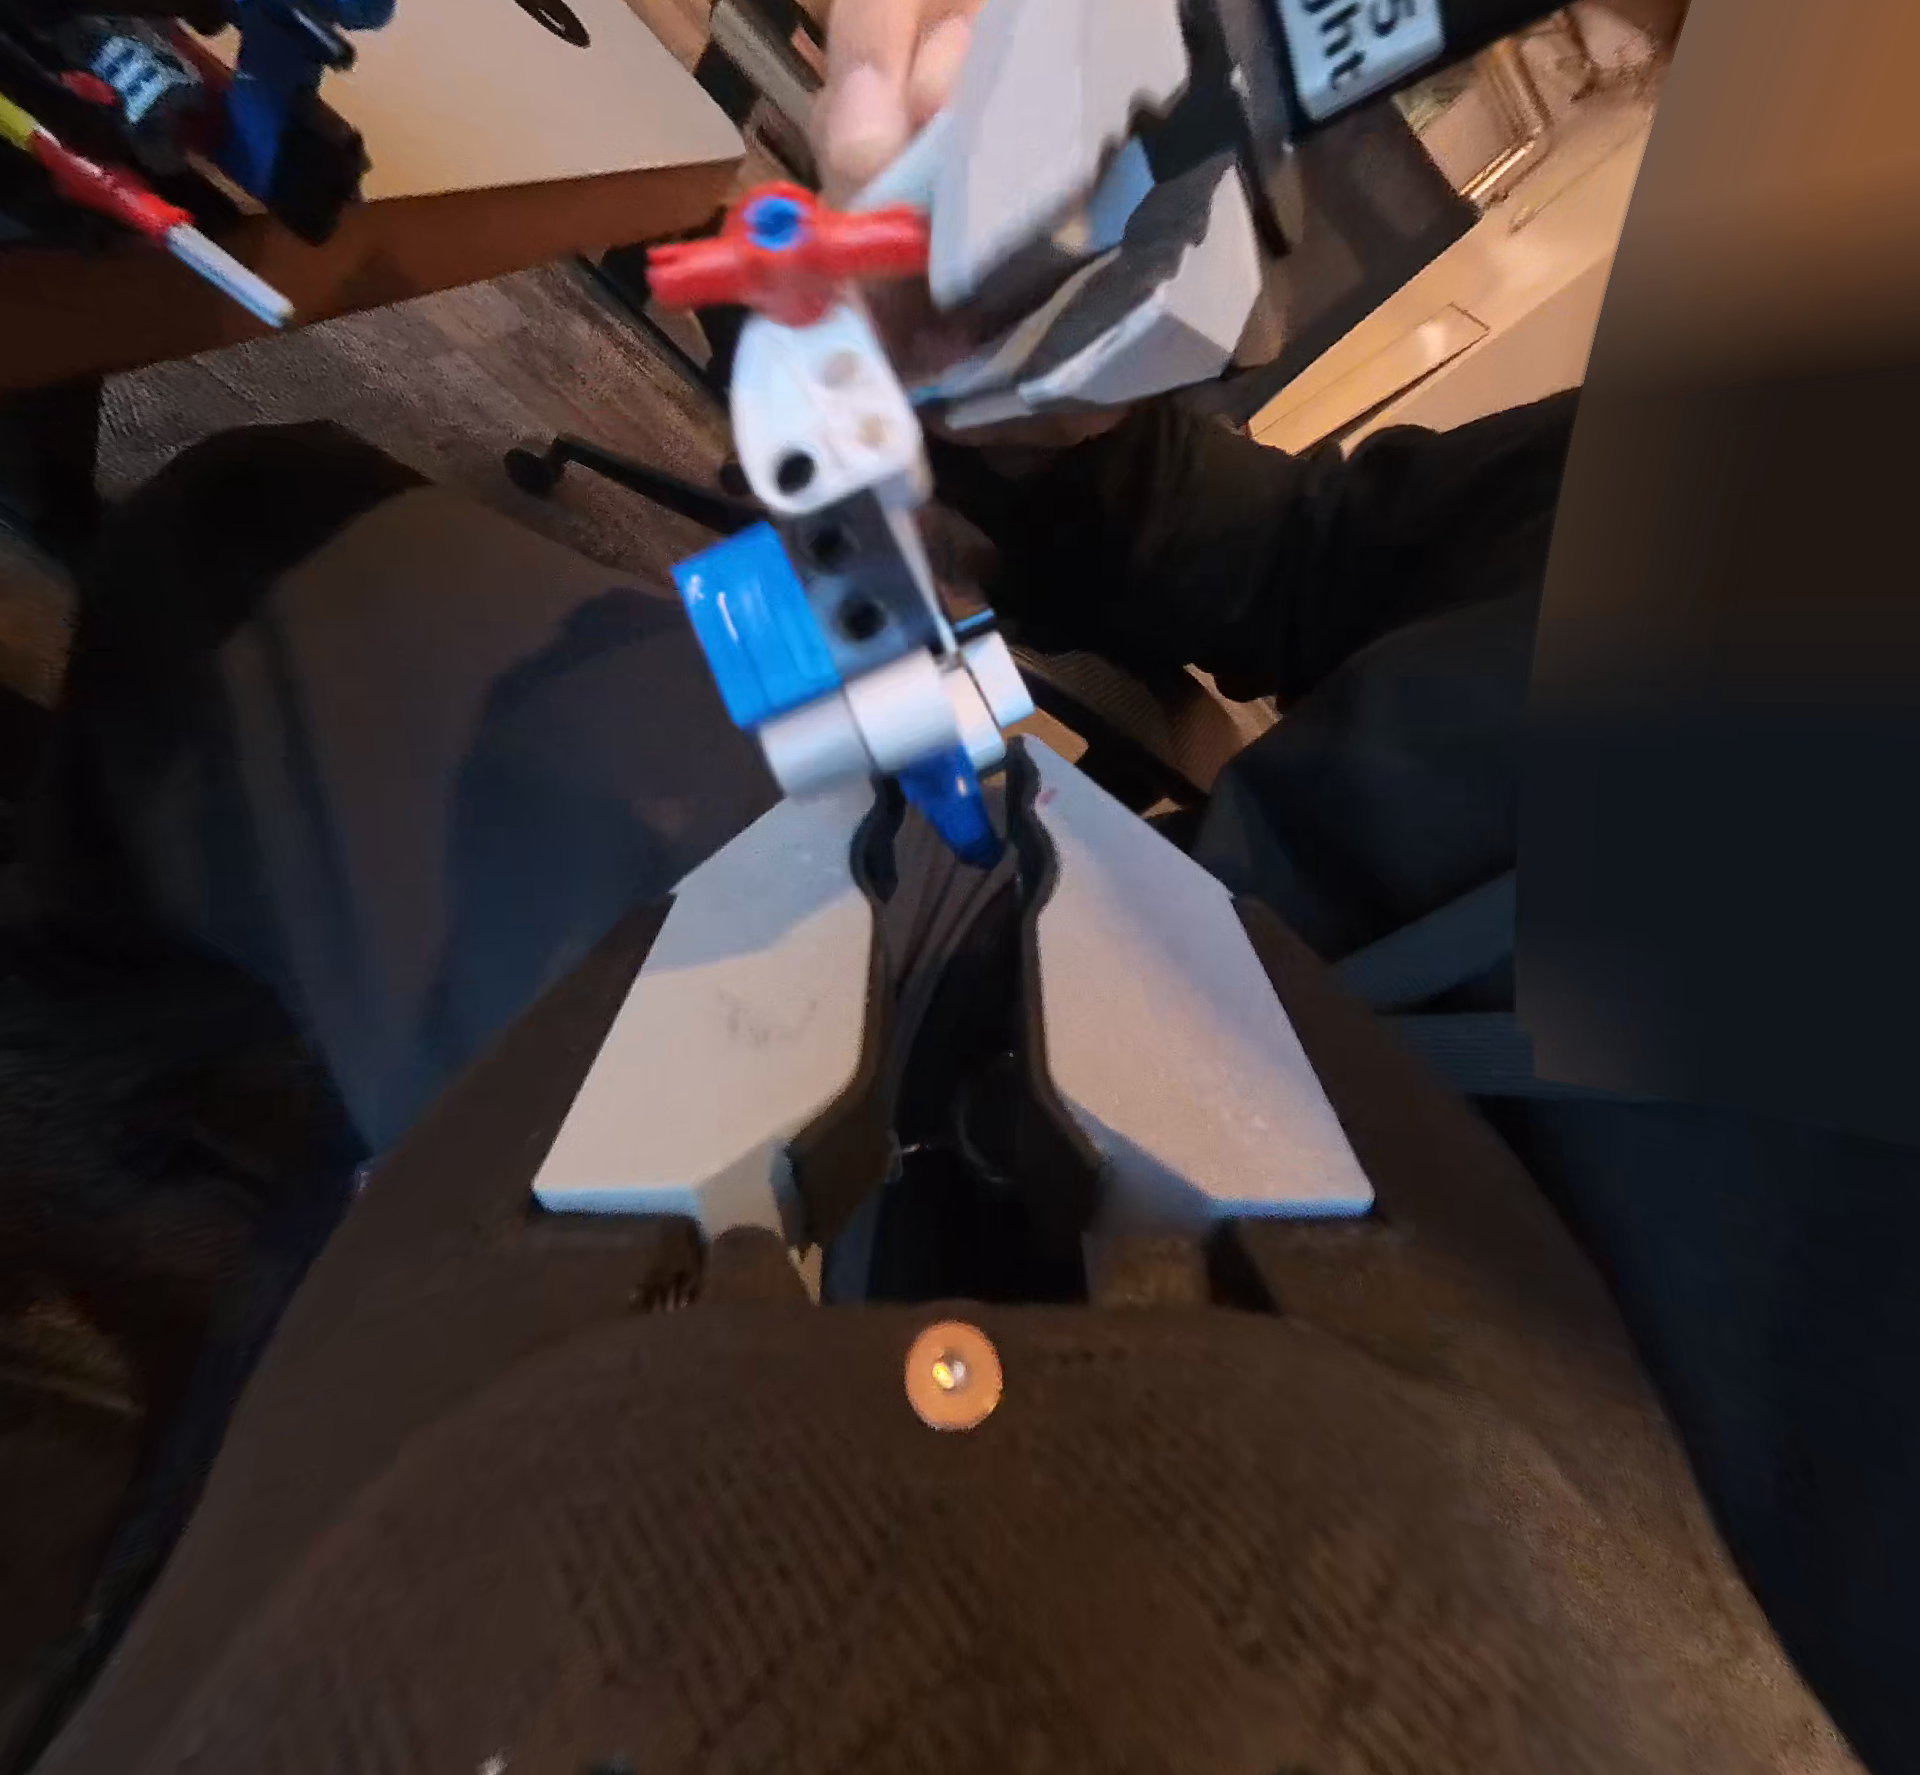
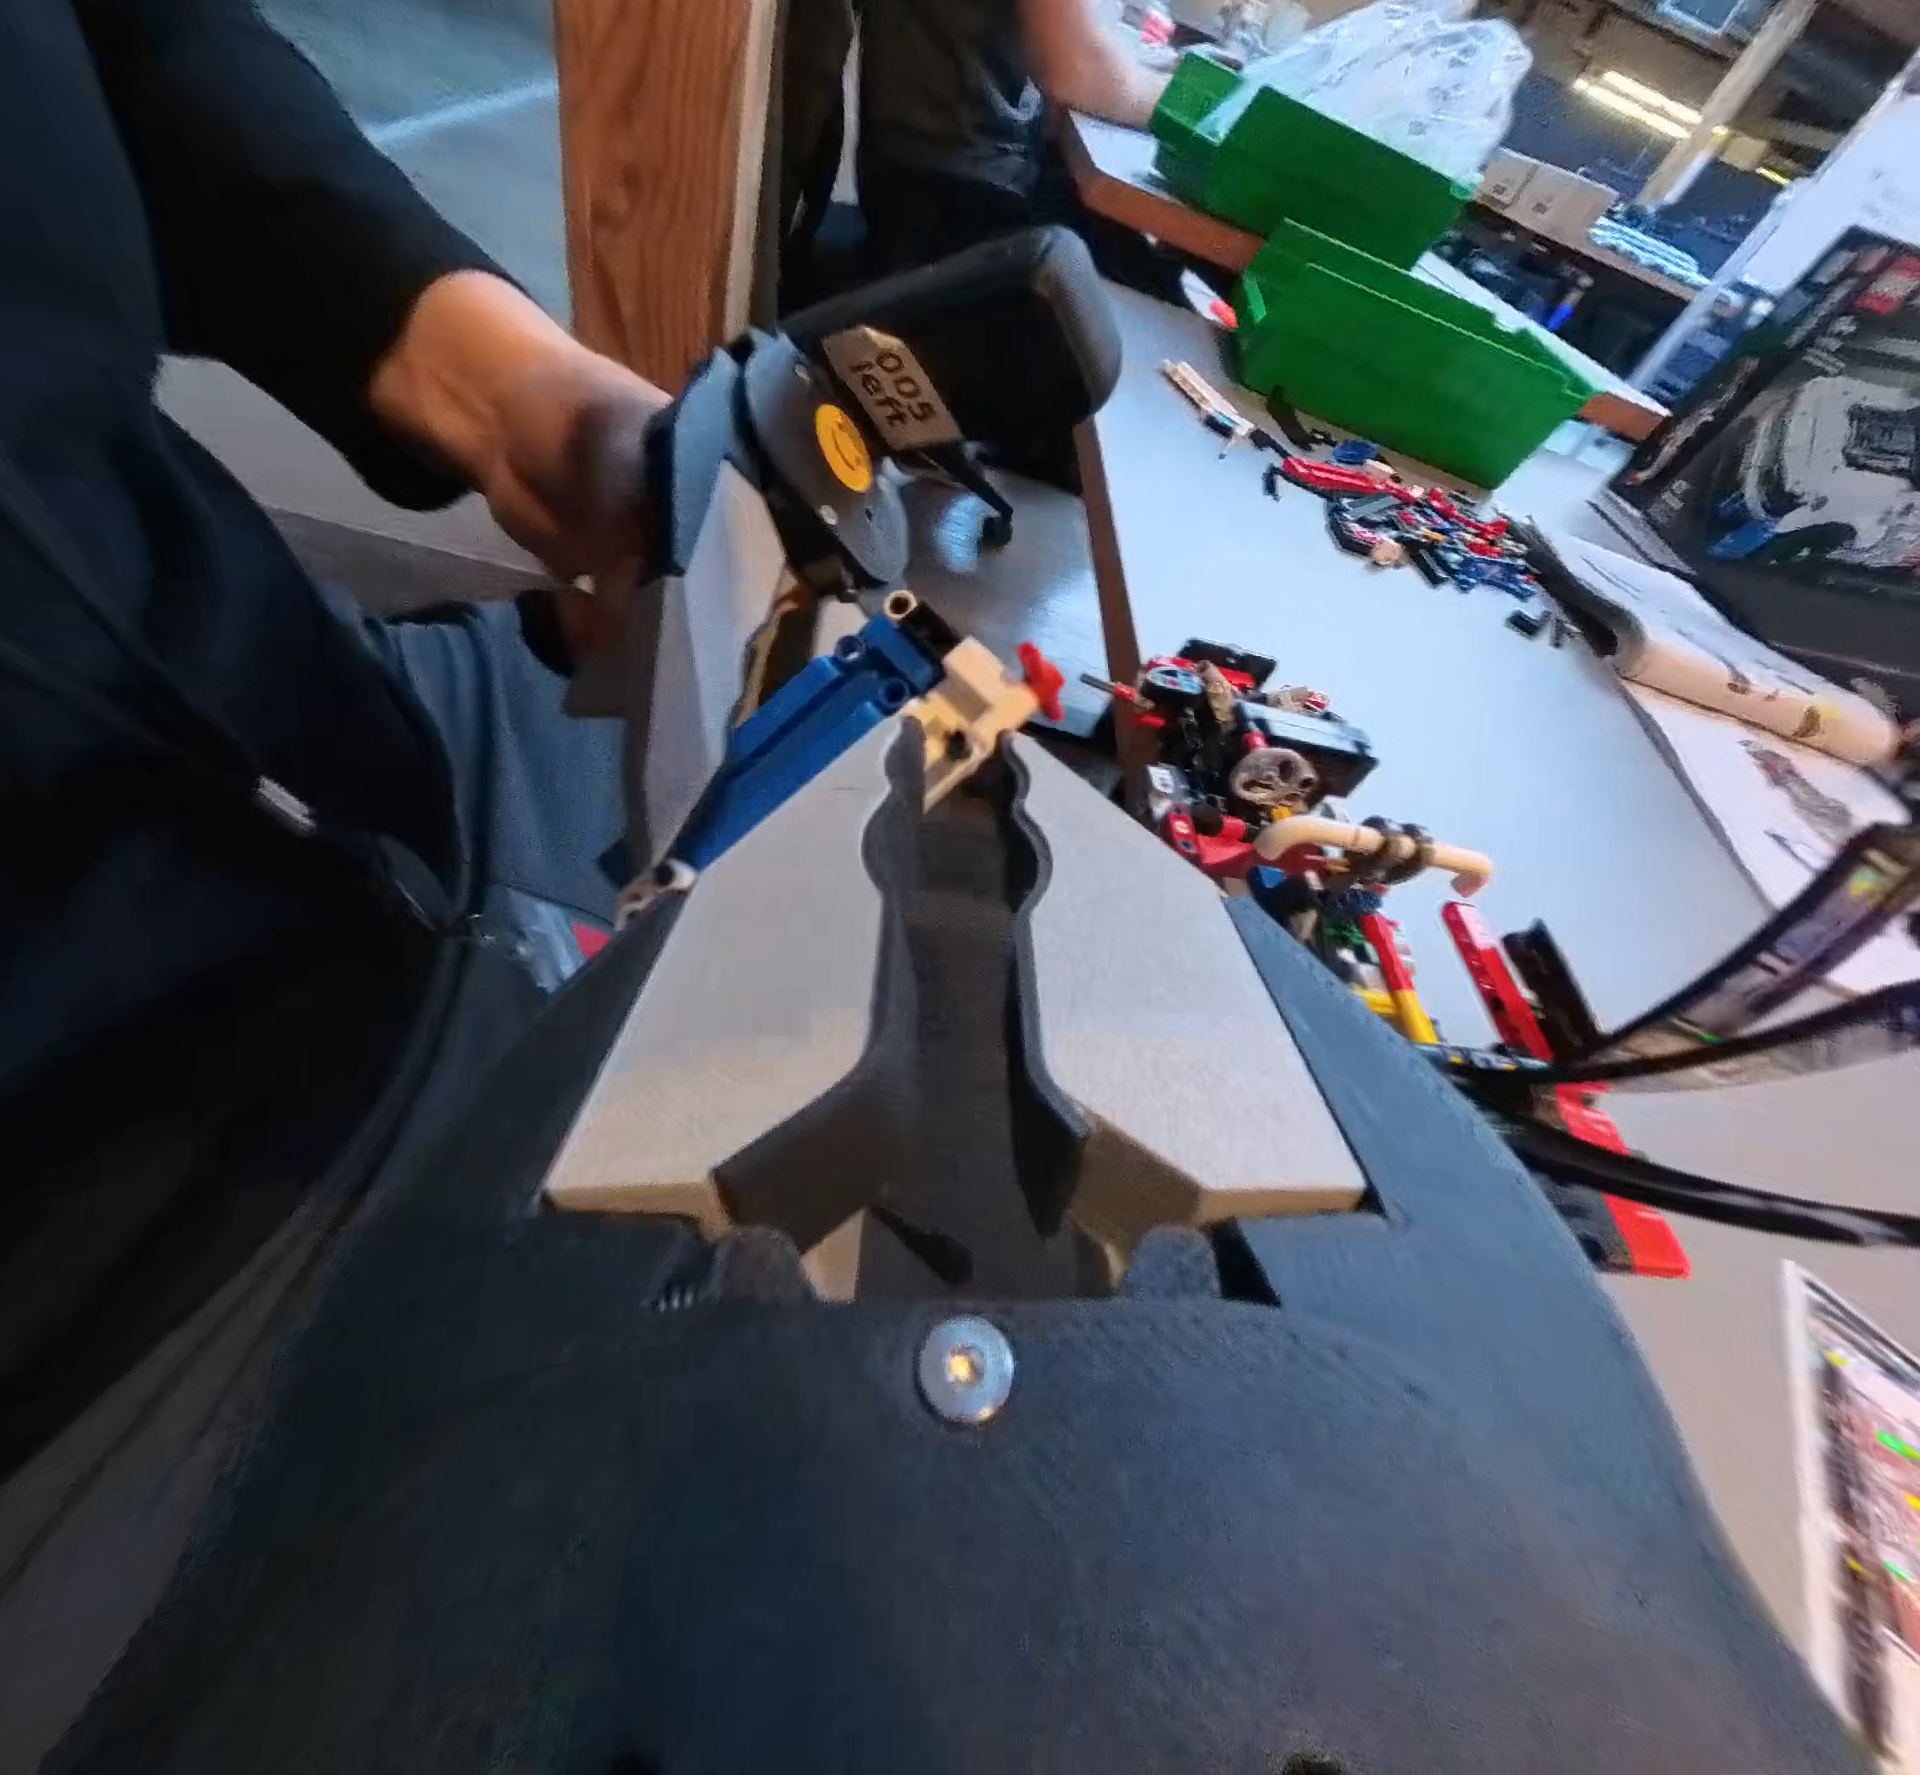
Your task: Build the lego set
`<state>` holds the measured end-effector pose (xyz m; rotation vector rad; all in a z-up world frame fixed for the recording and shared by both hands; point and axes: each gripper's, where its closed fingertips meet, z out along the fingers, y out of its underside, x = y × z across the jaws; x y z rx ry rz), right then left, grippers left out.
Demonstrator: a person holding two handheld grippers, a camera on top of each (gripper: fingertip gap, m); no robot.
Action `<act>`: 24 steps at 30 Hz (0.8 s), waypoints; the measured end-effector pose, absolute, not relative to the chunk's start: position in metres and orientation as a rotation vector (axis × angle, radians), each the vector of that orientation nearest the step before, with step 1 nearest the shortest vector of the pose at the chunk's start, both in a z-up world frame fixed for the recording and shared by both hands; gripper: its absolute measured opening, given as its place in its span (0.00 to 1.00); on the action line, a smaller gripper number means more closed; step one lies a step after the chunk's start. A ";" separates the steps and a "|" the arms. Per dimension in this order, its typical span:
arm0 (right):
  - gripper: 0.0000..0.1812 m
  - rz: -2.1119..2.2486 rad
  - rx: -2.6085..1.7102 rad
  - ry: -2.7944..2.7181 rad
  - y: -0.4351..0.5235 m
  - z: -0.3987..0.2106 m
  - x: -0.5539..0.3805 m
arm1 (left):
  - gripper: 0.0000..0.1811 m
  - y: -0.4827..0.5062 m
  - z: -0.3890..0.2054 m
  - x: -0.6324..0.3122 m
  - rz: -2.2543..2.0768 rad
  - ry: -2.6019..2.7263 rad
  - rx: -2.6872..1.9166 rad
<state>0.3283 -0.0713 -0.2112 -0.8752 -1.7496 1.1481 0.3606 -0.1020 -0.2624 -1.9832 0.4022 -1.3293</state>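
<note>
Mid-frame, both tools clamp one subassembly (image 1: 842, 572), left tool (image 1: 951, 826) on its blue end, right tool (image 2: 961, 759) on its white end; seemingly a joining step, needing steady alignment next.

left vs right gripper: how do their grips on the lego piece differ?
The left gripper pinches the lego assembly by a blue pin at its lower end; the right gripper clamps the white block near the red end. Each meets the assembly at an opposite end. Both are shut on it, held mid-air.

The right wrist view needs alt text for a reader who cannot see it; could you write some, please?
The right hand-held gripper is shut on the white end of a blue lego piece, which the left hand-held gripper holds too. Loose bricks lie on the table.
</note>
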 end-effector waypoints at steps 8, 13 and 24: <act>0.06 1.172 -0.980 -1.801 -0.080 -0.240 0.311 | 0.08 -0.098 -0.276 0.357 -1.314 0.370 -2.019; 0.02 1.099 -1.071 -1.828 -0.074 -0.253 0.308 | 0.08 -0.091 -0.284 0.348 -1.115 0.377 -2.079; 0.00 1.543 -1.296 -1.574 -0.073 -0.238 0.302 | 0.23 -0.083 -0.231 0.324 -1.009 0.335 -1.779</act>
